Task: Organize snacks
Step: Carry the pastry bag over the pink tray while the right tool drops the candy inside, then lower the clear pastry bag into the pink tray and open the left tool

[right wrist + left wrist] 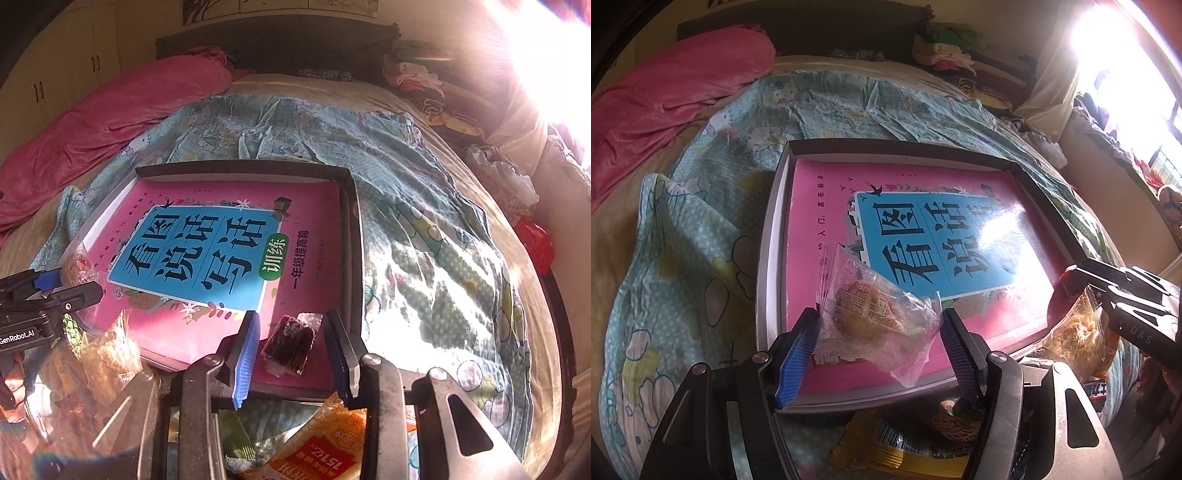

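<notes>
Holding clear-wrapped pastry (857, 306) in left gripper (879, 314), blue pads clenched on both sides of the wrapper, above near-left part of pink book (820, 206). Pinching small dark snack (291, 345) in right gripper (291, 314), jaws narrow and pressed on its clear wrap, above near-right corner of same book.

Under both: shallow box (768, 236), lined almost wall to wall by that book, lying flat. Under the box: teal cartoon sheet (683, 229), rumpled, spread over the bed.

In the way on the near side:
- clear bag of golden crisps (1075, 332) just under right gripper, at box's near-right corner; touching the rim or not, cannot tell
- yellow packet (886, 446) and orange packet (325, 454) below the grippers, just short of the near rim

Far left: pink blanket (676, 92). Far right: clothes pile (945, 48), then window glare washing out that side.
</notes>
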`<state>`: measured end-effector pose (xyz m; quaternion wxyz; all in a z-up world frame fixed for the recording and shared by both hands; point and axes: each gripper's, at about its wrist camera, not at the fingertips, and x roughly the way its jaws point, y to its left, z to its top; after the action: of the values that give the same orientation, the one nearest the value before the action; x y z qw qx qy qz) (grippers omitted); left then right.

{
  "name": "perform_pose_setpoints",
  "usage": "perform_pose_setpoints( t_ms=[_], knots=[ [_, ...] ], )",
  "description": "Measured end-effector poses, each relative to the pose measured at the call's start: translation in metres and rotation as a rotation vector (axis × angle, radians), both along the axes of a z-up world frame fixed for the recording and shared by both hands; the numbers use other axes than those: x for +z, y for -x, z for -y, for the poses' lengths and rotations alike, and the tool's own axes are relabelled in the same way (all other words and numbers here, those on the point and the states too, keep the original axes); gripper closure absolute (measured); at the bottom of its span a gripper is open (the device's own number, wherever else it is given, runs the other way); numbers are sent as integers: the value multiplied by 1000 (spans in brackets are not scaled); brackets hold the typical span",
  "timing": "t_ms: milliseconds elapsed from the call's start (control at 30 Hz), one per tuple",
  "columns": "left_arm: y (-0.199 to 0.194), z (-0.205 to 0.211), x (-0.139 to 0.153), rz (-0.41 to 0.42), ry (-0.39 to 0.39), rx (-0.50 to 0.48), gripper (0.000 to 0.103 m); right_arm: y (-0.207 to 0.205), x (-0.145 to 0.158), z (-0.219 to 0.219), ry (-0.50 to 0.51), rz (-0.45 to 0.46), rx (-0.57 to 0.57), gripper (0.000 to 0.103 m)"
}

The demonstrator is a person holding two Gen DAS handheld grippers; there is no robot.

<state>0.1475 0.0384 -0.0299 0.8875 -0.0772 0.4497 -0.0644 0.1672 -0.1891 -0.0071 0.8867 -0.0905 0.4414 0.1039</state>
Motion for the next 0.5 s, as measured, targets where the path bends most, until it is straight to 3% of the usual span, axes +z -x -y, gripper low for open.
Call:
perform_pose_setpoints(
  t_ms=[500],
  knots=[
    [2, 1, -1, -8, 15, 0, 32, 3, 5, 16, -55, 14, -52, 67]
  ],
)
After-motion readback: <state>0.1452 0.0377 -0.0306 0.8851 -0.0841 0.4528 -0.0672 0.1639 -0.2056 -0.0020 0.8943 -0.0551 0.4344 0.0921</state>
